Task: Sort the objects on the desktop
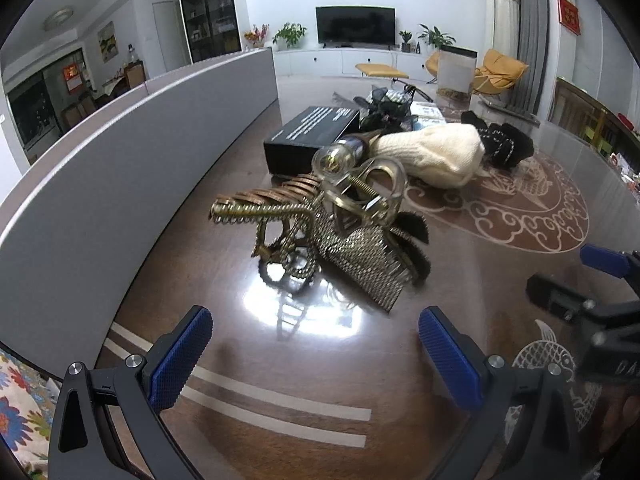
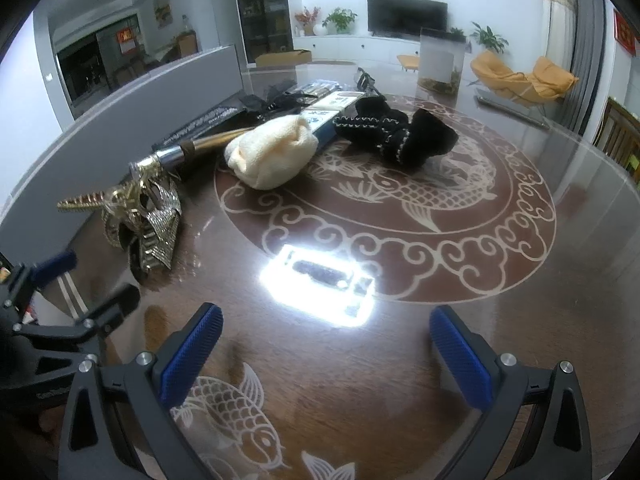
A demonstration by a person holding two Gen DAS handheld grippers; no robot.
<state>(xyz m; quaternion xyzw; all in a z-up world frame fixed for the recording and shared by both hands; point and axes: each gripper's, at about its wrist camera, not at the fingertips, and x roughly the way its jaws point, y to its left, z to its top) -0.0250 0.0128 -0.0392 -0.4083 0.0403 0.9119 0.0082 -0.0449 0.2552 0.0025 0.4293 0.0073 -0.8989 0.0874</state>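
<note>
A pile of glittery hair clips [image 1: 340, 236] lies on the brown glass-topped table [image 1: 240, 360], just ahead of my open, empty left gripper [image 1: 316, 356]. Behind it lie a cream knit hat [image 1: 436, 152], a black knitted item [image 1: 504, 140] and a black box [image 1: 312, 136]. In the right wrist view the clips [image 2: 144, 220] are at the left, the cream hat [image 2: 272, 152] and the black knit [image 2: 400, 132] further back. My right gripper [image 2: 326, 356] is open and empty above the table's carp pattern. The left gripper [image 2: 80, 288] shows at that view's left edge.
A grey partition [image 1: 120, 184] runs along the table's left side. A horn-handled object with a metal tip [image 2: 188, 148] lies beside the hat. Packets and dark items [image 2: 320, 100] sit farther back. A bright lamp reflection [image 2: 320, 284] lies on the glass. The right gripper [image 1: 592, 280] enters the left wrist view's right edge.
</note>
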